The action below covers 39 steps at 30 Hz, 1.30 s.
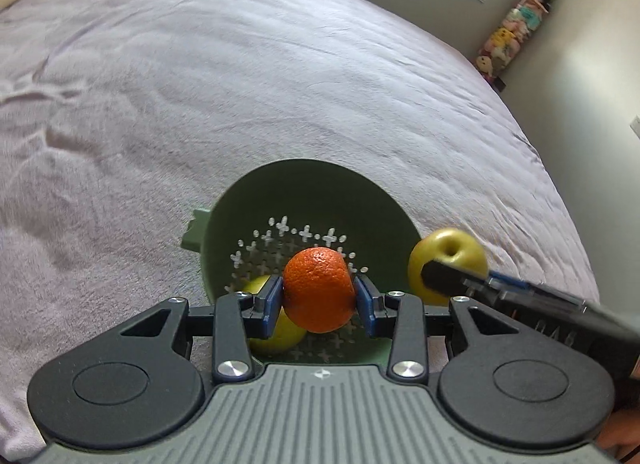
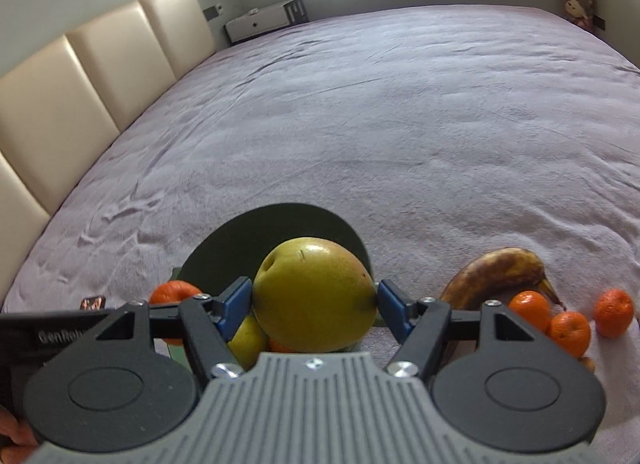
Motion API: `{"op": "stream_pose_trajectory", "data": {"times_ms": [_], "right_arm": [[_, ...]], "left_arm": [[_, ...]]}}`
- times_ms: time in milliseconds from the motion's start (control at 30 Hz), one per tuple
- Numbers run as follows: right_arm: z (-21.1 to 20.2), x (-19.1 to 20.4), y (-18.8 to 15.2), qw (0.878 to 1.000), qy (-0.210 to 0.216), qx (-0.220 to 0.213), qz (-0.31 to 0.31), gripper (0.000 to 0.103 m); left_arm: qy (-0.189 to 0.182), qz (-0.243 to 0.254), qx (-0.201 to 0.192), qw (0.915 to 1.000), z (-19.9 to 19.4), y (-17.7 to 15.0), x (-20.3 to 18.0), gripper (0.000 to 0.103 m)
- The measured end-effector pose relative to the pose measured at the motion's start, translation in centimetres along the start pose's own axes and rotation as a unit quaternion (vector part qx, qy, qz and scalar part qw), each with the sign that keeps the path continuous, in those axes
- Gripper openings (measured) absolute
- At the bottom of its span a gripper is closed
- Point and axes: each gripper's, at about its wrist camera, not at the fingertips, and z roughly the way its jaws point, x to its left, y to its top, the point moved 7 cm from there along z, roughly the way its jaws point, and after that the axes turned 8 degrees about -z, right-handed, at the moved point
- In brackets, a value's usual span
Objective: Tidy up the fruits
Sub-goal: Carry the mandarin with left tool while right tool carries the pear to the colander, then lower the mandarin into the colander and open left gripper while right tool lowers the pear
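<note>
In the left wrist view, the left gripper point(image 1: 319, 296) sits at lower centre, its blue pads pinching a mandarin point(image 1: 319, 290) from both sides, held over the green colander point(image 1: 308, 191) that lies on the lilac bedspread point(image 1: 200, 103). A yellow-green apple point(image 1: 256, 288) rests inside the colander, mostly hidden behind the left pad. At right centre the right gripper point(image 1: 444, 276) reaches in, clasping a second apple point(image 1: 448, 248) just beside the colander's rim. In the right wrist view, the right gripper point(image 2: 316, 304) fills the lower centre, its pads pressed against the large apple point(image 2: 314, 296) in front of the colander point(image 2: 280, 219). The left gripper's body is at lower left; its mandarin point(image 2: 174, 292) shows above it. At lower right, a browned banana point(image 2: 500, 272) lies on the bedspread point(image 2: 400, 103) touching three loose mandarins point(image 2: 568, 332).
</note>
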Motion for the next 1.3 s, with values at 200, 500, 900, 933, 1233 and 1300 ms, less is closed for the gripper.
{"op": "stream_pose_trajectory", "data": {"times_ms": [200,500,900,933,1233,1300], "right_arm": [[2.0,1.5,-0.7,0.998,0.000,0.018,-0.054,0.066],[4.6,1.8,-0.7,0.994,-0.027,0.023,-0.107,0.066],[7.6,1.9,-0.7,0.986,-0.059,0.030,-0.153,0.066],[7.8,1.8,-0.7,0.986,-0.059,0.032,-0.153,0.066],[9.1,2.4,-0.6,0.979,-0.074,0.030,-0.187,0.066],[9.3,2.6,-0.6,0.976,-0.079,0.030,-0.199,0.066]], "left_arm": [[0.002,-0.013,0.001,0.9999,1.2,0.6,0.6,0.044],[-0.007,0.000,-0.019,0.9998,3.1,1.4,-0.3,0.044],[0.005,0.006,-0.007,0.9999,6.0,1.3,-0.1,0.044],[0.007,0.005,-0.006,0.9999,6.2,1.3,0.0,0.044],[0.030,0.012,-0.003,0.9995,7.5,1.1,0.9,0.044],[0.038,0.017,-0.003,0.9991,7.7,1.1,0.9,0.044]]}}
